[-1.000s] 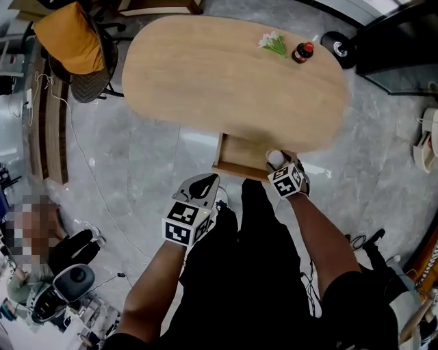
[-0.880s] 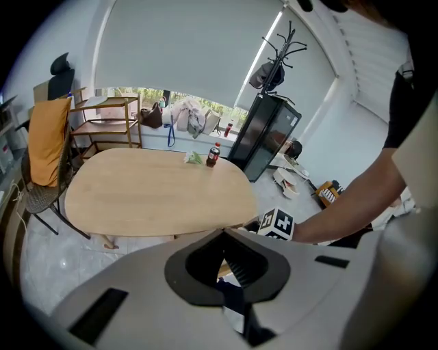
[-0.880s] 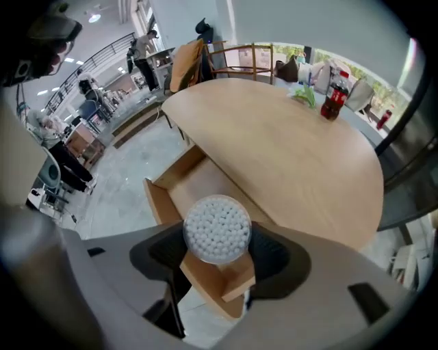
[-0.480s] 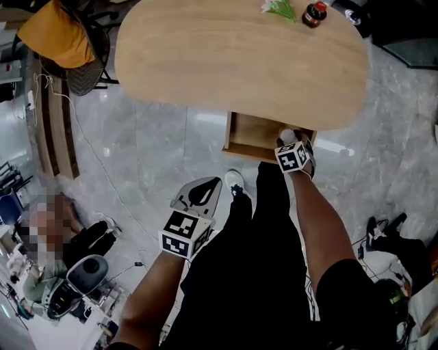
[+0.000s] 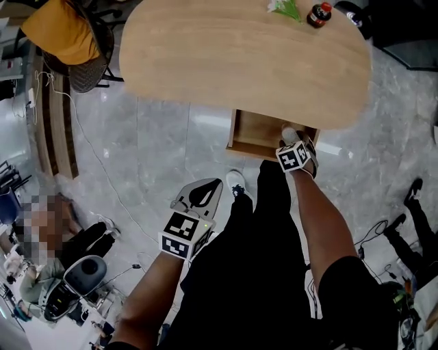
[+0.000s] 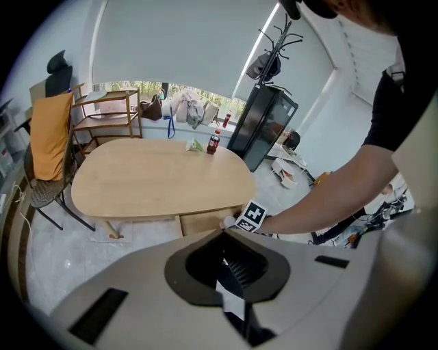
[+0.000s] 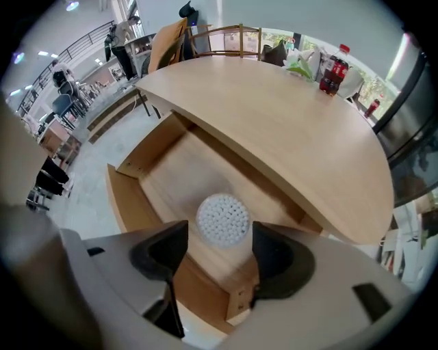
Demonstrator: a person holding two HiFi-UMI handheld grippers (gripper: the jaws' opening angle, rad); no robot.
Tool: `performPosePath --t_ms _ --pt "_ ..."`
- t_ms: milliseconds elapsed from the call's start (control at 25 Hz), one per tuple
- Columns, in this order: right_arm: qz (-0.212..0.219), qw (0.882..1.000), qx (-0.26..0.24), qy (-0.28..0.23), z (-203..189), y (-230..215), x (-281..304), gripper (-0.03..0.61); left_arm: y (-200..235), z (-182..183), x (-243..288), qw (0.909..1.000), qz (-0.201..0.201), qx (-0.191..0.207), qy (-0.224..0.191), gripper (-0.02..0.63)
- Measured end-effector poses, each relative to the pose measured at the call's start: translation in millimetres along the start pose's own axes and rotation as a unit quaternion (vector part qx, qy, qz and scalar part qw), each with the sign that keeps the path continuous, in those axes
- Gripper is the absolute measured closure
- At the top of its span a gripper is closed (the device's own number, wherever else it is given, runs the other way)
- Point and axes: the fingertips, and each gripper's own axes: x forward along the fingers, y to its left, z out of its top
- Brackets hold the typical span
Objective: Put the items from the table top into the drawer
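An oval wooden table (image 5: pixel 226 61) has an open drawer (image 5: pixel 256 133) under its near edge. My right gripper (image 5: pixel 291 140) is over the drawer's right front part, shut on a white dimpled ball (image 5: pixel 288 133). In the right gripper view the ball (image 7: pixel 223 219) sits between the two black fingers (image 7: pixel 168 249) above the drawer floor (image 7: pixel 174 181). A cola bottle (image 5: pixel 319 14) and a green and white bunch (image 5: pixel 284 8) stand at the table's far right. My left gripper (image 5: pixel 204 190) hangs shut and empty over the floor, well short of the table.
A chair with an orange jacket (image 5: pixel 61 34) stands left of the table. A seated person (image 5: pixel 48 239) and bags are on the floor at lower left. Cables (image 5: pixel 96 171) run across the grey floor. A black cabinet (image 6: pixel 263 123) stands beyond the table's right end.
The right gripper has carried the white ball slightly further in over the open drawer. The left gripper has stayed low by the legs, a little further from the table.
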Motion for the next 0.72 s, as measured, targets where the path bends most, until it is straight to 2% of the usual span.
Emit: performPosePath --t_ms 240,400,520,600,720 --pt "-0.004 0.999 -0.03 0.014 -5 5 -51 0.31 -7 19 -37 0.9993 -0.006 0.016 -0.034 0.612" --pt "-0.016 0.999 -0.032 -0.002 1 9 -102 0.31 -20 36 -68 0.9973 -0.018 0.026 -0.066 0.612" --pt "-0.017 0.999 -0.012 -0.033 13 19 -145 0.31 -32 47 -92 0.9948 -0.023 0.05 -0.086 0.612" --pt "-0.003 0.998 0.008 -0.062 25 31 -177 0.31 -40 51 -107 0.9926 -0.027 0.061 -0.101 0.612" --pt "0.026 0.99 0.047 -0.13 45 52 -231 0.329 -49 52 -129 0.9893 -0.033 0.072 -0.123 0.612"
